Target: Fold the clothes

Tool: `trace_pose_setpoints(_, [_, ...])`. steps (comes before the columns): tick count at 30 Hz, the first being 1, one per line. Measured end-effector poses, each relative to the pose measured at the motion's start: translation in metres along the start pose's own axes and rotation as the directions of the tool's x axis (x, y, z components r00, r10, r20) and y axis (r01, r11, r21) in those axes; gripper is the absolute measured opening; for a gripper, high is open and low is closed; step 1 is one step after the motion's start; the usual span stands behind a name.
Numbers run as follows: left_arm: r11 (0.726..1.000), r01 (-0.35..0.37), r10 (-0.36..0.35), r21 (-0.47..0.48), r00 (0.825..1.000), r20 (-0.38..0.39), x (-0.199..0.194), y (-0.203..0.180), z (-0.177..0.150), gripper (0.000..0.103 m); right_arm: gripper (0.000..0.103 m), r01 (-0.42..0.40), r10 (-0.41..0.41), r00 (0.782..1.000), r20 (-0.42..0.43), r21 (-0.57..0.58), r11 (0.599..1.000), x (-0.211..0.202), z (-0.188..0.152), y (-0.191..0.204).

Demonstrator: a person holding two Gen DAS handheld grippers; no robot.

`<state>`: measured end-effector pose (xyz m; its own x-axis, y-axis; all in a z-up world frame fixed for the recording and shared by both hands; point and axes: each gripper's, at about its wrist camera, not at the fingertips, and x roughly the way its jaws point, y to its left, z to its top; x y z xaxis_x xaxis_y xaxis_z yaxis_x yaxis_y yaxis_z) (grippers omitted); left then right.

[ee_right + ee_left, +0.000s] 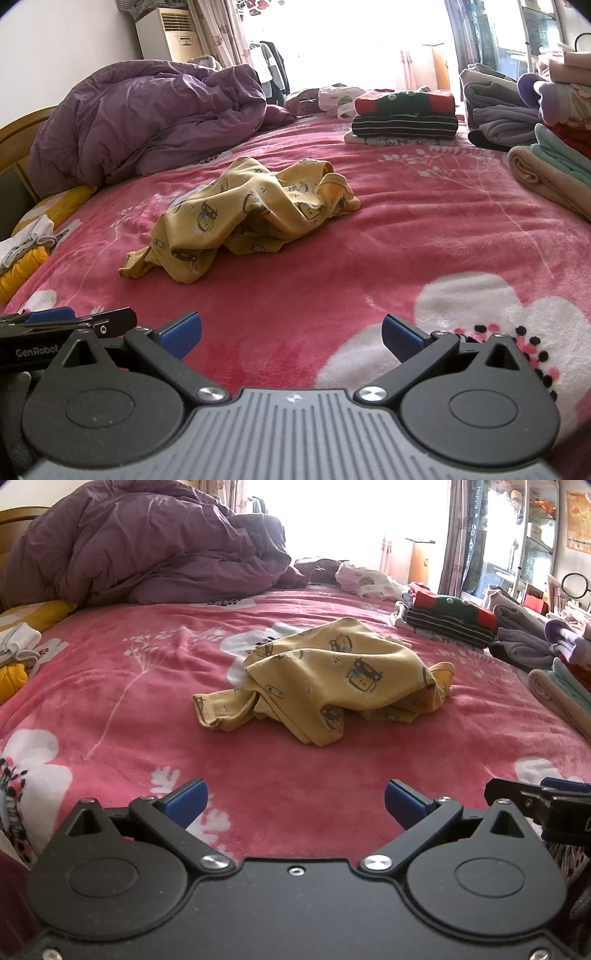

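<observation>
While a purple duvet [147, 542] is heaped behind the yellow garment [325, 679] and folded clothes [448, 622] are stacked to its right, nothing blocks it. Crumpled, printed with small cartoons, it lies mid-bed [110, 686]. Near it, left hand-held gripper [295, 803] and right hand-held gripper [291, 332] gape empty.

One yellow garment [332, 679]; one purple duvet [147, 542]; two grippers [295, 799].
</observation>
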<state>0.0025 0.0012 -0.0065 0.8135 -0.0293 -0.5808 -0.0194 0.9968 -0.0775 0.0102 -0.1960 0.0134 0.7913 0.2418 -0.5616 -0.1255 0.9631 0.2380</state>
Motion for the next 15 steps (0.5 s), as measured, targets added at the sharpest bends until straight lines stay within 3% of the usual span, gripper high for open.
trace_pose_setpoints(15, [1.000,-0.001,0.001,0.004,1.000,0.000,0.0011,-0.0016,0.0005,0.103,0.103,-0.002,0.002,1.000,-0.004,0.000,1.000,0.0016,-0.0004,0.0002])
